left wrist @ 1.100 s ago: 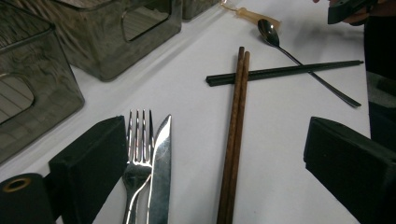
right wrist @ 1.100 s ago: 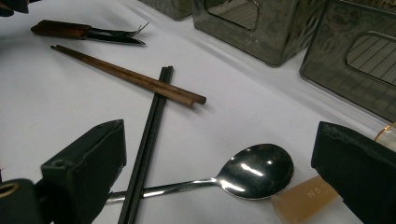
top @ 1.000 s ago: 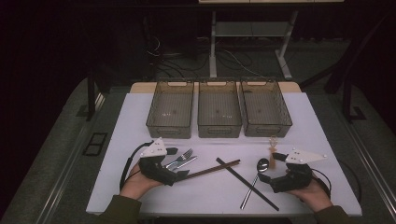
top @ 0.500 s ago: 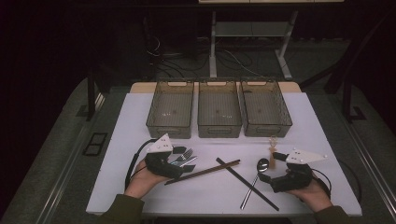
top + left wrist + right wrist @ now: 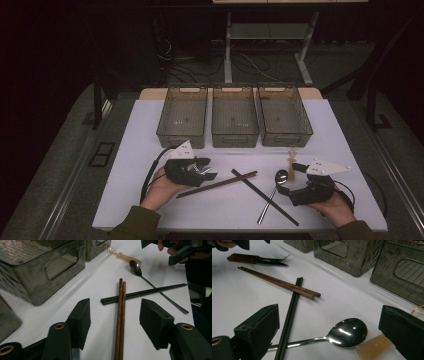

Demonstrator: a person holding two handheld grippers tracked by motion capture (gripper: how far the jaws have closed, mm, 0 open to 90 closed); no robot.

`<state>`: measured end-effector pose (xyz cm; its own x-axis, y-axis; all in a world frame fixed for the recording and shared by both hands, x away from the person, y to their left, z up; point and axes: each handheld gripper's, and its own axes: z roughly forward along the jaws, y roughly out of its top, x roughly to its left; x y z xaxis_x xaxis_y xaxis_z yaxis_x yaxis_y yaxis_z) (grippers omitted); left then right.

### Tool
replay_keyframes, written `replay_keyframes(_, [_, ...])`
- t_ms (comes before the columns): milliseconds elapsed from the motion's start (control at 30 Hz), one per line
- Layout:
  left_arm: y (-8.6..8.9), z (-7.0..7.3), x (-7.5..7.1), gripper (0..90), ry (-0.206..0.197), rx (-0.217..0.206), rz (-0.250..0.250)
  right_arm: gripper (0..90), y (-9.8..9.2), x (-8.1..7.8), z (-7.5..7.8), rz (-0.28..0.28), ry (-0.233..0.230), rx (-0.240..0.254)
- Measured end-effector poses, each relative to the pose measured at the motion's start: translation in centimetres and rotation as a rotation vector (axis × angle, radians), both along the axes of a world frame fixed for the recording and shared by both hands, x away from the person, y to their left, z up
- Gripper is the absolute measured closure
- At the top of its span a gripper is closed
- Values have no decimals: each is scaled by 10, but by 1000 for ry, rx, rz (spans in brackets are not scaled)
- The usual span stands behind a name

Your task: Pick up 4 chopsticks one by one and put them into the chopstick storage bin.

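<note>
Landmark: wooden chopsticks (image 5: 121,315), a brown pair lying flat on the white table (image 5: 125,200), just in front of the three bins (image 5: 235,117).
Left gripper (image 5: 115,322): straddling the near end of the wooden chopsticks, jaws at middling width and just having been closing, pads not yet touching the sticks between them.
Left hand (image 5: 162,187): lying low over the table at the near-left end of the wooden chopsticks, gripper pointing along them, cable looping out to the left.
Fork (image 5: 262,259): lying just left of the wooden chopsticks, close by the left gripper.
Black chopsticks (image 5: 142,293): crossing just past the far tip of the wooden chopsticks, touching or nearly so.
Spoon (image 5: 344,333): lying beyond the black chopsticks, handle crossing under or over them, hard to tell which.
Right gripper (image 5: 329,332): hovering wide open over the spoon, gripping nothing, well right of the wooden chopsticks.
Right hand (image 5: 337,207): resting low at the near-right edge, gripper pointing toward the bins.
Risk: catching one stick alone, the pair lying side by side and loose; rolling or splaying under uneven pads.
Risk: dragging the far tips across the black chopsticks while lifting, knocking them into the spoon.
</note>
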<state>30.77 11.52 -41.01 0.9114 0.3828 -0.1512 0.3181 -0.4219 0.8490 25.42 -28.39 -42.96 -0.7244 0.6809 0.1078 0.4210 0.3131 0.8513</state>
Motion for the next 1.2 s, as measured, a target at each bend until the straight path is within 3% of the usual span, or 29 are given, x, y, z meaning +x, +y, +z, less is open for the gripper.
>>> replay_keyframes(633, [-44,-7,17,608,27,61,-67,34,-1,0,0,-4,0,3])
replay_keyframes(800, [-56,-11,20,679,49,104,-73,35,-1,0,0,-4,-2,5])
replay_keyframes(900, [-58,-12,18,713,48,130,-75,35,-1,0,0,-2,-2,4])
replay_keyframes(1200, [-58,-14,17,770,57,144,-86,35,0,-1,0,3,0,3])
